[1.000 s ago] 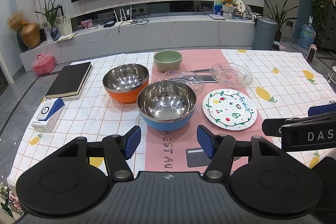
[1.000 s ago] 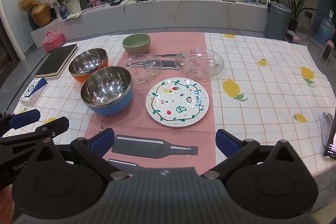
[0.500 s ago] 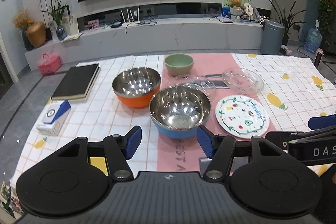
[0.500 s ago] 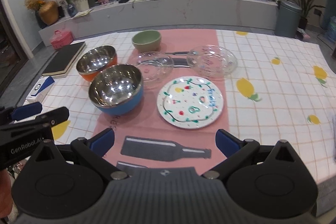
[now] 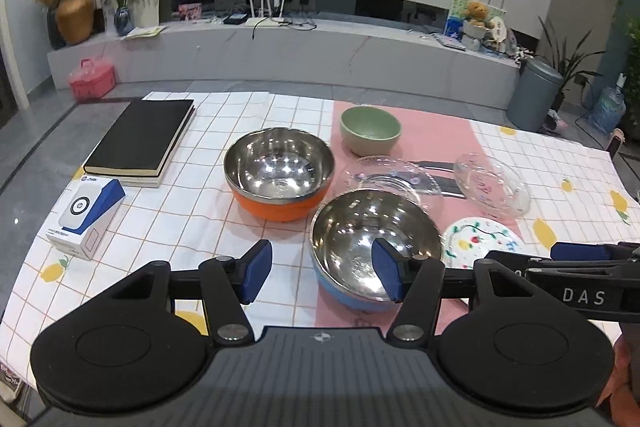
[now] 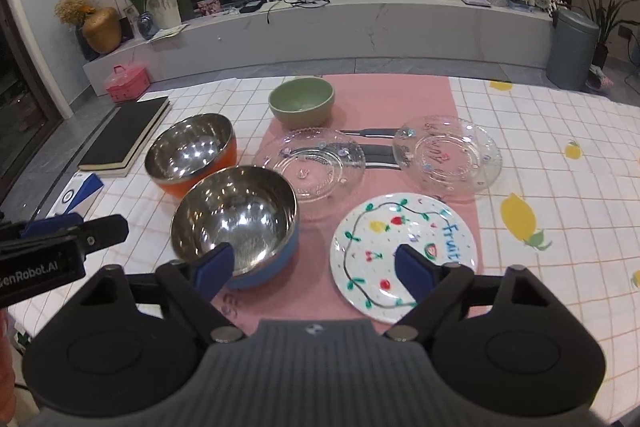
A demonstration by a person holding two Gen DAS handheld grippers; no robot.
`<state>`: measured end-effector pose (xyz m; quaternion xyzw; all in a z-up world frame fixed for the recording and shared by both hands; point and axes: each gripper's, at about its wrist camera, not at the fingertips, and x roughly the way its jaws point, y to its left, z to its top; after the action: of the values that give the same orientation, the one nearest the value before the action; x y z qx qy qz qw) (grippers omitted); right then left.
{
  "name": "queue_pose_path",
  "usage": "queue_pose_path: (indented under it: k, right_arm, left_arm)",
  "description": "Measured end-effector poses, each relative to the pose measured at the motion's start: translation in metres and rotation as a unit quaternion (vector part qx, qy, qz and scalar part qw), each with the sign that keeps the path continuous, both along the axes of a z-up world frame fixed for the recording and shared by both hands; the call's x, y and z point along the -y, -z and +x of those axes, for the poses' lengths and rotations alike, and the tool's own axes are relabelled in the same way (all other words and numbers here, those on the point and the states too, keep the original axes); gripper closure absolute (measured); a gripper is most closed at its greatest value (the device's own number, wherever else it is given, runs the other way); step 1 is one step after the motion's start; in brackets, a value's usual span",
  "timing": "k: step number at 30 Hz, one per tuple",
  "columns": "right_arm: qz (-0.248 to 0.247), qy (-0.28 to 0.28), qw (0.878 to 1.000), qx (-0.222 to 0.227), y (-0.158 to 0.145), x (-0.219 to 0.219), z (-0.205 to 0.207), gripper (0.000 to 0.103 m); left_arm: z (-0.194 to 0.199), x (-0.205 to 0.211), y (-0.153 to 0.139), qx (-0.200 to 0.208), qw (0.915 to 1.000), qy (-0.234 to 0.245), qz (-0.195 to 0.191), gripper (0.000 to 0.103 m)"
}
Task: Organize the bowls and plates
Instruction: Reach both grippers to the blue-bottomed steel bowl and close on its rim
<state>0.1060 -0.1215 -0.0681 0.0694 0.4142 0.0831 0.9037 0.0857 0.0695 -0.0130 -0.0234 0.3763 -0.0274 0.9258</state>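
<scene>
A: Logging tongs first. Left tongs (image 5: 321, 275) are spread wide, nothing between the pads, hanging above the near table (image 5: 192, 223) edge; the right pad sits in front of the blue bowl (image 5: 360, 235).

B: Right tongs (image 6: 316, 271) likewise gape, empty. Left pad overlaps the blue bowl's near rim in view, right pad overlaps the painted plate (image 6: 404, 247). Contact cannot be confirmed from either camera.

A: Layout: orange bowl (image 5: 279, 171) sits behind and left of the blue bowl, close beside it, both steel-lined, upright, empty. Green bowl (image 5: 370, 129) stands farther back on the pink runner (image 5: 432, 139).

B: Two glass plates: one (image 6: 310, 165) just right of the blue bowl, in front of the green bowl; the other (image 6: 447, 157) well to its right. Painted plate lies flat in front of both.

A: Off to the left: black book (image 5: 142, 139), white-blue box (image 5: 86, 217) nearer the edge.
</scene>
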Motion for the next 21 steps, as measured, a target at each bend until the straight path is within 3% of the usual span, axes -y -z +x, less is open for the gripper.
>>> queue_pose_path:
  k: [4, 13, 16, 21]
  right_arm:
    - [0.010, 0.002, 1.000, -0.014, 0.011, -0.009, 0.023, 0.020]
    - [0.021, 0.004, 0.998, -0.058, 0.041, -0.023, 0.059, 0.037]
    - [0.014, 0.006, 0.998, -0.069, 0.048, -0.026, 0.066, 0.045]
    - [0.024, 0.011, 0.996, -0.086, 0.058, -0.024, 0.070, 0.061]
  left_arm:
    - [0.016, -0.005, 0.008, -0.012, 0.9998, -0.010, -0.009, 0.035]
    - [0.046, -0.024, 0.035, -0.041, 0.9938, -0.058, -0.086, 0.035]
    - [0.053, -0.025, 0.044, -0.062, 0.9905, -0.069, -0.101, 0.044]
    - [0.059, -0.020, 0.056, -0.084, 0.9897, -0.065, -0.096, 0.062]
